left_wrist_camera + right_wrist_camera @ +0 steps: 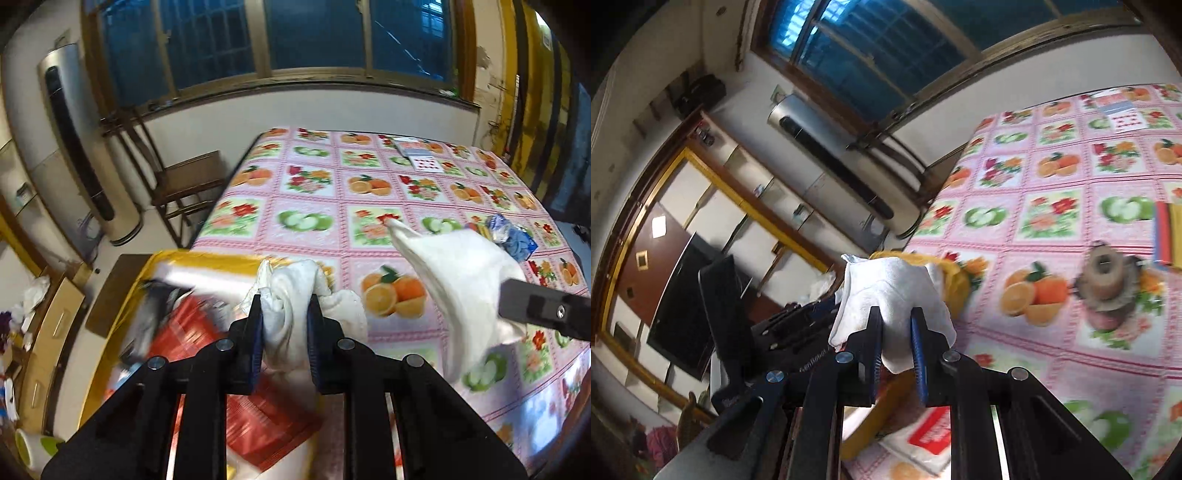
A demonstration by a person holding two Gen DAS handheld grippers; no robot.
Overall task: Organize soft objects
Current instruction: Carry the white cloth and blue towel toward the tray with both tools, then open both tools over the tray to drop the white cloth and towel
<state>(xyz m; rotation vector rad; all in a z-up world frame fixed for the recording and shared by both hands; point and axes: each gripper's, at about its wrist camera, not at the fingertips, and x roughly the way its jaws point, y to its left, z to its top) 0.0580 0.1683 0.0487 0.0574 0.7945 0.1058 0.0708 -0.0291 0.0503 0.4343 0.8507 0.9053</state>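
Note:
My left gripper is shut on a bunched white cloth, held above a yellow bin at the table's near left corner. To its right a second fold of white cloth hangs in the air, pinched by my right gripper, which enters from the right edge. I cannot tell whether the two are one piece. In the right wrist view my right gripper is shut on the white cloth, with the yellow bin behind and below it.
The table wears a pink fruit-and-flower cover. Red-and-white packets lie in the bin. A blue packet and playing cards lie farther back. A brown round object and a coloured stack sit at the right. A chair stands left.

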